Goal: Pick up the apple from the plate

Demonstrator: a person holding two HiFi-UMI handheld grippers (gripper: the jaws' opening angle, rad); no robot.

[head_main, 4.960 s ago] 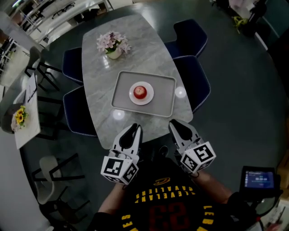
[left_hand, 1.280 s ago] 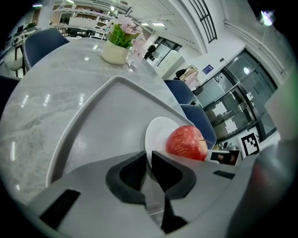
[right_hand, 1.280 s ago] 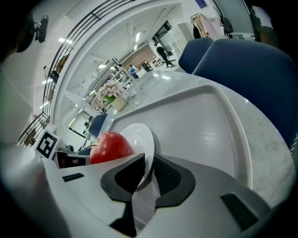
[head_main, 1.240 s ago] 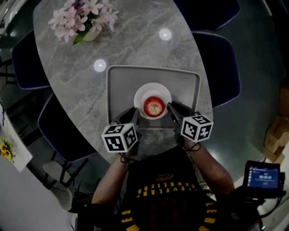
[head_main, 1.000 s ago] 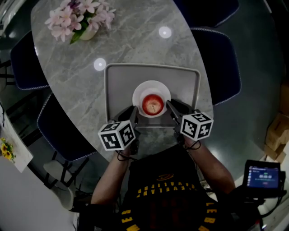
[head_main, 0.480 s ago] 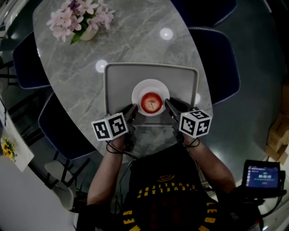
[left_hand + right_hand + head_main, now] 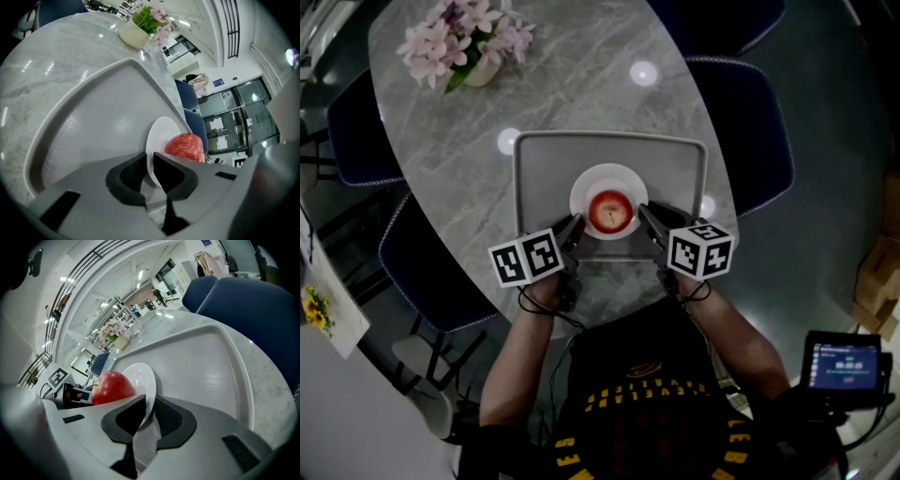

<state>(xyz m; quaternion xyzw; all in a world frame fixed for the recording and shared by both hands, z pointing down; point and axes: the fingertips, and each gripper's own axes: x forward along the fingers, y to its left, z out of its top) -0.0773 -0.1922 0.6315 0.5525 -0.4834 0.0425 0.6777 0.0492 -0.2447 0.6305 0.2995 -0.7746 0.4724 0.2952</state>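
Observation:
A red apple (image 7: pixel 610 210) sits on a small white plate (image 7: pixel 605 178) in the middle of a grey tray (image 7: pixel 544 169). My left gripper (image 7: pixel 575 226) is at the plate's near left edge. In the left gripper view its jaws (image 7: pixel 150 161) have just been opening; they stand slightly apart with the plate's rim (image 7: pixel 161 136) in the narrow gap, and the apple (image 7: pixel 185 146) lies just beyond. My right gripper (image 7: pixel 643 215) is at the plate's near right edge. In the right gripper view its jaws (image 7: pixel 150 406) close on the plate's rim (image 7: pixel 140 376), next to the apple (image 7: pixel 112 386).
The tray lies on an oval grey marble table (image 7: pixel 581 75), near its front edge. A vase of pink flowers (image 7: pixel 469 42) stands at the far left. Dark blue chairs (image 7: pixel 750 141) ring the table. A small lit screen (image 7: pixel 839 366) is at the lower right.
My left gripper has rolled, and its marker cube has swung to the left. The right gripper, the plate and the apple have stayed where they were.

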